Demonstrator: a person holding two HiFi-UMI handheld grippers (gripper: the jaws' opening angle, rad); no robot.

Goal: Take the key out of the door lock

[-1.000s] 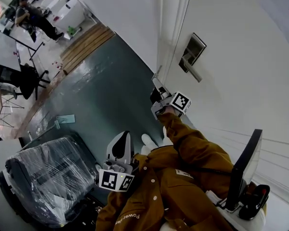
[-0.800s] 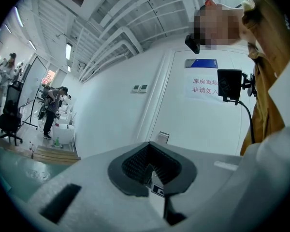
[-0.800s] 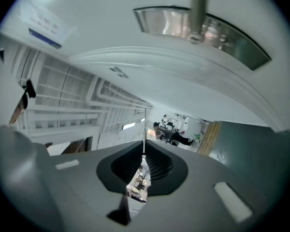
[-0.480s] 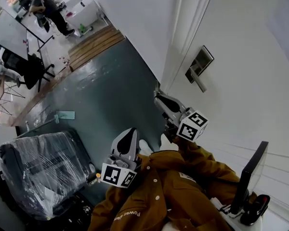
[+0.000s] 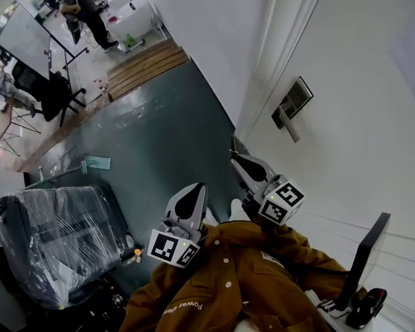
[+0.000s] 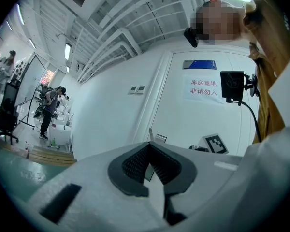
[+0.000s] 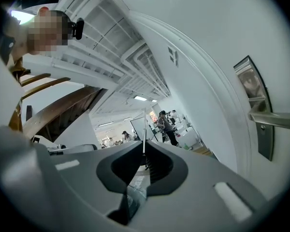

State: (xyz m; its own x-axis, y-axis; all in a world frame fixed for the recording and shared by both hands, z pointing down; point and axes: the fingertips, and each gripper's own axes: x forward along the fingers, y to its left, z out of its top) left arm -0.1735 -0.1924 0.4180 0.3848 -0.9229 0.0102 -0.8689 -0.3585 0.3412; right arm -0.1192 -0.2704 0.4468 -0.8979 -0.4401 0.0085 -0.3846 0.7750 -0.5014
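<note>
One key [image 7: 144, 141] pinched between right hand-held gripper [image 7: 144, 153] tips, apart from door lock [image 7: 255, 93]

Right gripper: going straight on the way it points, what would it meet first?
Nothing close: the right gripper, shut on a thin key, points along the door, toward the distant whiteboard; depth is unclear.

Taking the door handle [image 5: 288, 120] on the door [image 5: 360, 137] as landmark in the head view: the right gripper [image 5: 236, 158] is below-left of it, apart. The left gripper [image 5: 196, 189] is farther down-left. The chair [image 5: 55, 244] lies far left and lower, and the monitor [image 5: 365, 258] is below-right.
</note>
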